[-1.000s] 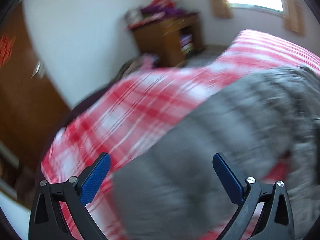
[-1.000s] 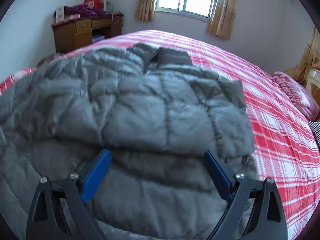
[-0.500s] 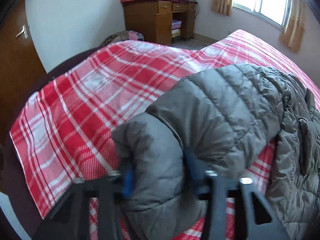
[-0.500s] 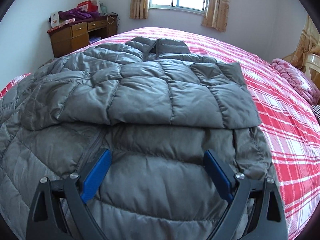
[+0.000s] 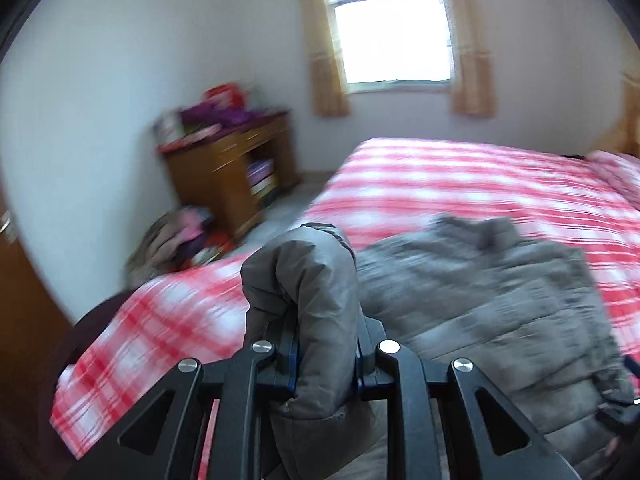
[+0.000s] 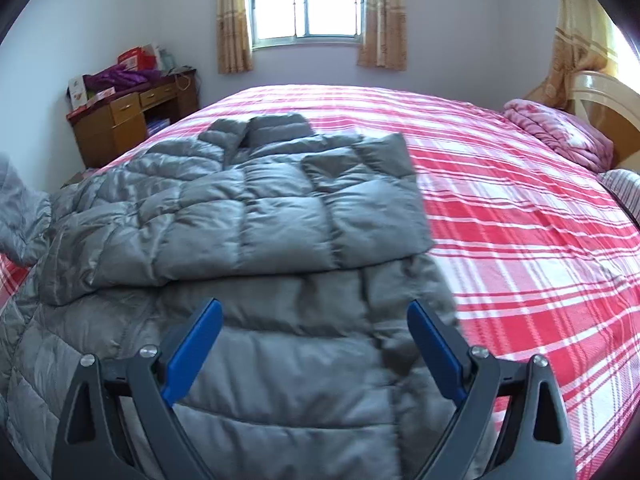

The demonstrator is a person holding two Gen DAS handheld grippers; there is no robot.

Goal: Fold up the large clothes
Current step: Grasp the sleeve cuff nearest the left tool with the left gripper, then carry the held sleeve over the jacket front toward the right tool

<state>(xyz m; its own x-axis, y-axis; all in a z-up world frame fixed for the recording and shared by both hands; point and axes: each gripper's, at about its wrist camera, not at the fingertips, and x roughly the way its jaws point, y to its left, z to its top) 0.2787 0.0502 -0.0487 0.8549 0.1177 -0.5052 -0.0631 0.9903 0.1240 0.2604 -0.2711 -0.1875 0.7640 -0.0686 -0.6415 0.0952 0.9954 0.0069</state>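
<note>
The grey jacket (image 6: 248, 216) is spread on the bed (image 6: 520, 216), one sleeve already laid across its chest. The other sleeve (image 5: 316, 292) is clamped in the closing left tool (image 5: 326, 360) and remains to be folded; the right tool (image 6: 316, 344) is held wide, empty.

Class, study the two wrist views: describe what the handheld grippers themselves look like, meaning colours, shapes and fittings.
Both match. The right gripper has two flat blue pads on black angular finger frames with triangular cut-outs and round silver pivot bolts. The left gripper shows the same black frames and silver bolts, its blue pads only a sliver. No cables, markings, hands or sleeves are visible.
</note>
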